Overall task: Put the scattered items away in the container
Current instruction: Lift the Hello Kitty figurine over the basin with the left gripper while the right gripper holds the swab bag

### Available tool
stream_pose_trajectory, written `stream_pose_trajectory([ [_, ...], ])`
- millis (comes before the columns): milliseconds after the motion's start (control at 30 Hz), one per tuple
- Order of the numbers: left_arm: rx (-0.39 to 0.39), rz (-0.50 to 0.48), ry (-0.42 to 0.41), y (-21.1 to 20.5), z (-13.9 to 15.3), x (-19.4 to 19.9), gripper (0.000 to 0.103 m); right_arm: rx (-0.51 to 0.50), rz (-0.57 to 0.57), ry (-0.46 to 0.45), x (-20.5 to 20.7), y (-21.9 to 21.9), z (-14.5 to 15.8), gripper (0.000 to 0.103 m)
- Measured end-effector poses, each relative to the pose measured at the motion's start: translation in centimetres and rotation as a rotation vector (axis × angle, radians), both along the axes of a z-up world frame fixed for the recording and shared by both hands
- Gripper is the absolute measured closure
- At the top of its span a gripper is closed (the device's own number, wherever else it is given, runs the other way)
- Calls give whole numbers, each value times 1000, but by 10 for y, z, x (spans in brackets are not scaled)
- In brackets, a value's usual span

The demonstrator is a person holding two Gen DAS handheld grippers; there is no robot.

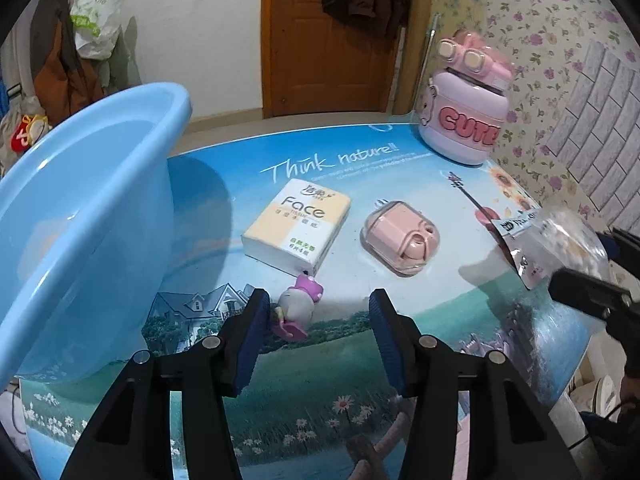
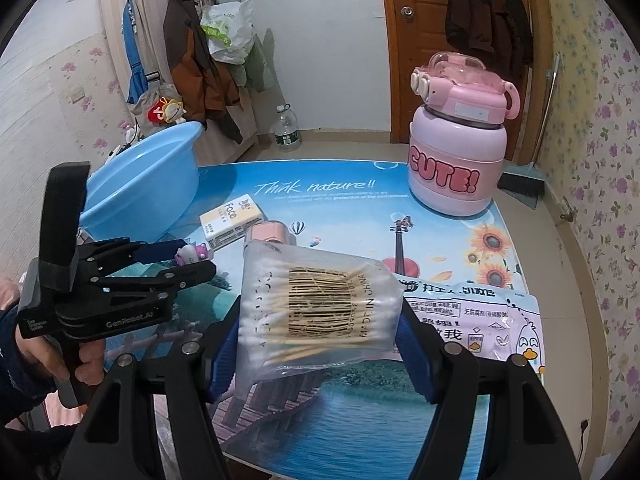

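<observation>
Between right tool point(image 2: 318, 320) pads: swab bag point(image 2: 320, 304) | above table point(image 2: 360, 216)

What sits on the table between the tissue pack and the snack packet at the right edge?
A pink case lies between the tissue pack and the snack packet, apart from both, clearest in the left wrist view.

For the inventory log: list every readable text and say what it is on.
"Think nature!!": tabletop; the small print under it is blurred.
"CUTE!": pink bottle.
"Face": tissue pack; its Chinese print is too small to read.
"MADE IN CHINA": swab bag in the right gripper; barcode digits unclear.
"GenRobot.AI": left gripper.
Snack packet: Chinese text, mostly illegible.
</observation>
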State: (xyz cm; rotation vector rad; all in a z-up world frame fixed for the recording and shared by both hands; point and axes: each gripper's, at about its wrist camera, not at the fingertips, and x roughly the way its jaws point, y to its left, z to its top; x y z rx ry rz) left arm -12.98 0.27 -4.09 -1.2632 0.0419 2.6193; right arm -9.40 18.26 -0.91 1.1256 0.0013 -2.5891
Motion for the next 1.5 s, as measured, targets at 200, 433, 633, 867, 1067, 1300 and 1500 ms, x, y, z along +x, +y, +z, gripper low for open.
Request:
stream_pose_trajectory([
  [200,-2,1,-5,0,-1,-8,82,4,2,-3,1,-1,0,32],
  [433,-5,-15,5,1,-2,-1,82,6,2,0,0,-1,0,32],
  [633,3,-32,43,3,14,7,84,9,9,6,0,-5,3,32],
  [867,20,-61,145,1,60,20,84,16,4,33,-2,-5,14,32],
  [1067,35,-55,232,-13,100,30,84,24,14,67,-2,-13,29,32],
  [1300,30,-5,290,-46,130,40,84,34,43,109,-5,-33,48,32],
  [1500,17,82,314,-90,139,44,84,36,97,150,-12,-58,65,32],
])
